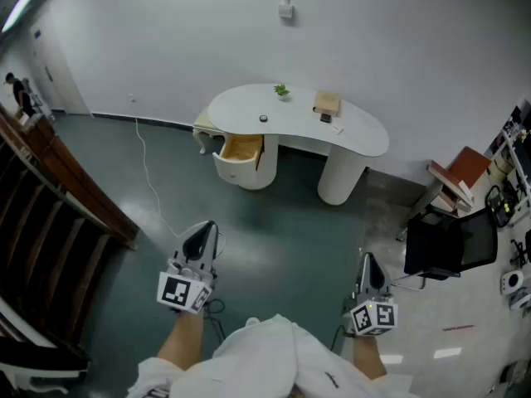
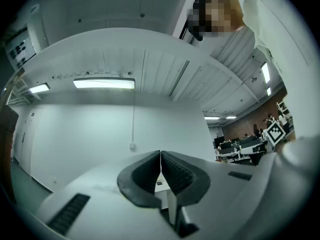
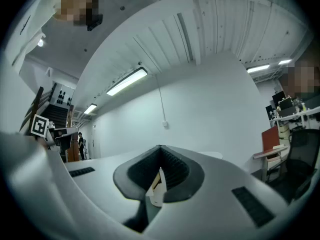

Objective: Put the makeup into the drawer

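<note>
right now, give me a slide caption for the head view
Both shut, left gripper and right gripper point toward a far white desk with its drawer open.

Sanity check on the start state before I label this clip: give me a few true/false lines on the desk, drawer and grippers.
1. The drawer under the desk is open. True.
2. The left gripper is holding something. False: its jaws are shut with nothing between them.
3. The right gripper is shut and empty. True.
4. The plant sits in the drawer. False: it stands on the desk top.
5. The black chair stands left of the desk in the head view. False: it is off to the right.
</note>
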`<state>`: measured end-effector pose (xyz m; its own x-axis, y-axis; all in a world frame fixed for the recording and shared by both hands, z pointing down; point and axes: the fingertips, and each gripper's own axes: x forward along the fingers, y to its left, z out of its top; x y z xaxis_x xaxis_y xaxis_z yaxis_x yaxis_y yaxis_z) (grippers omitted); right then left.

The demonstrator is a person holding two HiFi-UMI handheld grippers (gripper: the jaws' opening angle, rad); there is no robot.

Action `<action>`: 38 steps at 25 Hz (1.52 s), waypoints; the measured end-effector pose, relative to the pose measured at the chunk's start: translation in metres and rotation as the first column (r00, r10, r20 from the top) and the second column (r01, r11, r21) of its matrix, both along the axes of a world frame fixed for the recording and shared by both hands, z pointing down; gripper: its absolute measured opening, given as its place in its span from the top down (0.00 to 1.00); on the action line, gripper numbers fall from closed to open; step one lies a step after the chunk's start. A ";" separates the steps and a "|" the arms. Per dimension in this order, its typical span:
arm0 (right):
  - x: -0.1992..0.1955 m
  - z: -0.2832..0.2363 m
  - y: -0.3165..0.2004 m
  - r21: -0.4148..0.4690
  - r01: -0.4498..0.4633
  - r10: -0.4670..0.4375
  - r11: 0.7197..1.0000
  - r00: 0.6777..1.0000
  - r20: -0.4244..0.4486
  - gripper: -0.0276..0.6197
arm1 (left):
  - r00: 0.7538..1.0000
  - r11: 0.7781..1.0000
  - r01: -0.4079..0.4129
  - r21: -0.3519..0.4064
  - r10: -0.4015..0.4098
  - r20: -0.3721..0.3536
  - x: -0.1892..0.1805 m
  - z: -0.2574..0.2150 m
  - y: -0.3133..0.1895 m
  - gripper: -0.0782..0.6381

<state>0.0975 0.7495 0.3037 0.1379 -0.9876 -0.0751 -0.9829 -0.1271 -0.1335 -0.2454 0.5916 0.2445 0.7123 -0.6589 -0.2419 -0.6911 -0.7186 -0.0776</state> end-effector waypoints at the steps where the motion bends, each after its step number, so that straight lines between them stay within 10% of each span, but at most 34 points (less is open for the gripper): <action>1: 0.000 0.000 0.001 0.000 -0.001 0.001 1.000 1.000 0.000 0.93 | 1.000 1.000 -0.004 0.003 0.004 0.002 0.001 0.001 0.000 0.85; 19: -0.009 -0.004 -0.007 0.016 0.012 -0.013 1.000 1.000 0.007 0.93 | 1.000 0.999 -0.030 -0.022 0.030 -0.001 0.001 0.003 -0.009 0.85; 26: -0.014 -0.004 -0.014 0.014 0.000 0.000 1.000 1.000 0.000 0.93 | 0.998 0.998 -0.050 -0.024 0.051 0.022 0.007 0.007 -0.020 0.50; 38: -0.039 0.000 -0.027 -0.002 -0.035 0.035 0.999 0.999 0.001 0.93 | 0.998 0.996 -0.062 -0.067 0.064 0.020 -0.010 0.021 -0.046 0.42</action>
